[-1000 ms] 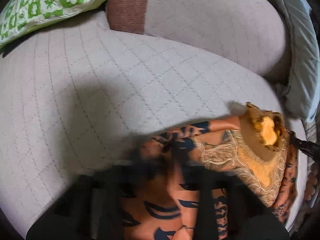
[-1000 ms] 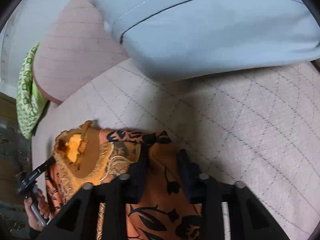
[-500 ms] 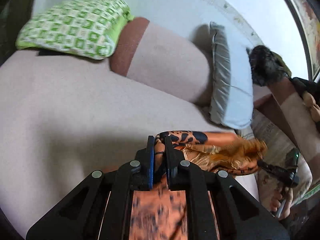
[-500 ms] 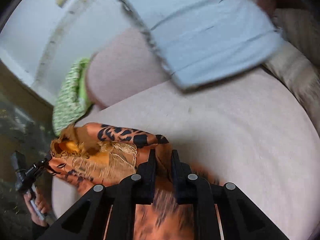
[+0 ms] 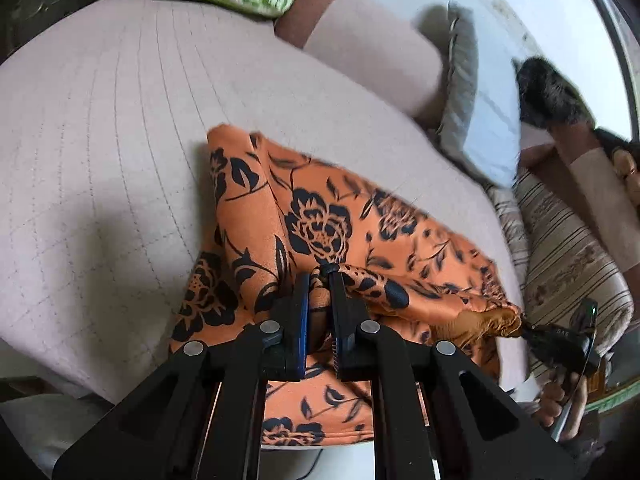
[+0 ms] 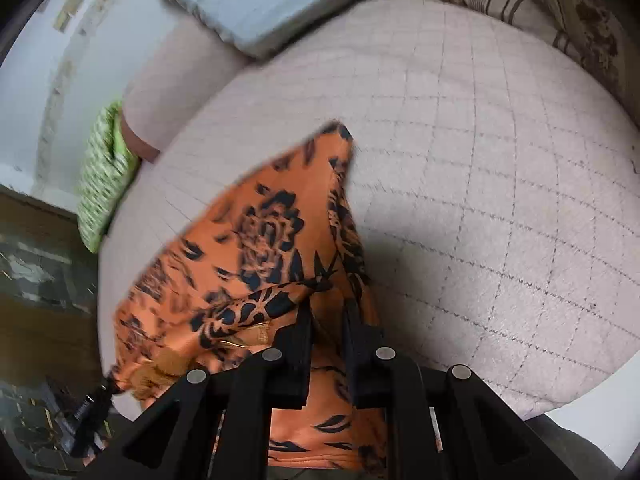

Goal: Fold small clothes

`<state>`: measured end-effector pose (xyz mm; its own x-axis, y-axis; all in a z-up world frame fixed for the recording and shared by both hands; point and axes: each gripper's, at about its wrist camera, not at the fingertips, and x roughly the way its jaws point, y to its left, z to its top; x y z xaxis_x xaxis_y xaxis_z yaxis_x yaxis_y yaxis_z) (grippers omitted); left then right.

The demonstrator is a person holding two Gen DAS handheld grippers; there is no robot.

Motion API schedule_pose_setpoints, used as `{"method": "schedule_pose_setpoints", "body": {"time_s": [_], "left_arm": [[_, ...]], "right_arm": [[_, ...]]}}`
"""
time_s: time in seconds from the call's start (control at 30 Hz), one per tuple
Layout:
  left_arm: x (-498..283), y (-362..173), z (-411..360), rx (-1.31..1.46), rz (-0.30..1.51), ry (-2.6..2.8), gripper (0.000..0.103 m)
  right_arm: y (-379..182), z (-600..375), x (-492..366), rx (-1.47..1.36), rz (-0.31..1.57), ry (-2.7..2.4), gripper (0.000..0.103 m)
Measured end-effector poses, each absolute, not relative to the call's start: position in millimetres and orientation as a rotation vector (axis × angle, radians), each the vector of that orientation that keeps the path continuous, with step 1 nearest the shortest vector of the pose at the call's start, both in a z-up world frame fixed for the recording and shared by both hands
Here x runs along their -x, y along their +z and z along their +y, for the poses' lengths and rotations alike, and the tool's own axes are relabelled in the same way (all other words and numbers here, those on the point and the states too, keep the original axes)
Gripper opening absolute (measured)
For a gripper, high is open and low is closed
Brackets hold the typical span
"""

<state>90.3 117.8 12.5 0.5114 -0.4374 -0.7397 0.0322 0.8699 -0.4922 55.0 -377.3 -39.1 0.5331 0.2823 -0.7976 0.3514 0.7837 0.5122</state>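
Both claws grip the orange garment [image 5: 320,216], which lies across the bed [image 5: 100,128] at frame centre. The left claw [image 5: 318,280] pinches one edge fold and the right claw [image 6: 326,300] another. Keep the edge taut and level between them and lay it down evenly, so no creases get trapped.

Left claw [image 5: 319,280] and right claw [image 6: 328,300] both clamped, angled downward.

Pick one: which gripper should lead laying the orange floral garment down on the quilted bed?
Neither clearly. The left gripper and right gripper each pinch the orange floral garment at opposite ends, cloth draped between over the quilted bed. Lower both together.
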Motion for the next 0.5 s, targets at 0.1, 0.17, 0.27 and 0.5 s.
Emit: {"method": "schedule_pose_setpoints", "body": {"time_s": [0.1, 0.17, 0.27, 0.5], "left_arm": [[-80, -1, 129, 0.487, 1.026, -0.272, 0.008], [-81, -20, 133, 0.473, 1.085, -0.233, 0.008], [-84, -27, 126, 0.435, 1.121, -0.218, 0.008], [-66, -14, 111, 0.302, 1.062, -0.252, 0.009]], "right_arm": [[-25, -363, -38, -0.620, 0.981, -0.074, 0.013], [-33, -356, -34, -0.586, 1.002, -0.098, 0.013], [-51, -358, -43, -0.607, 1.074, -0.107, 0.014], [-32, -349, -30, -0.559, 1.004, -0.079, 0.014]]}}
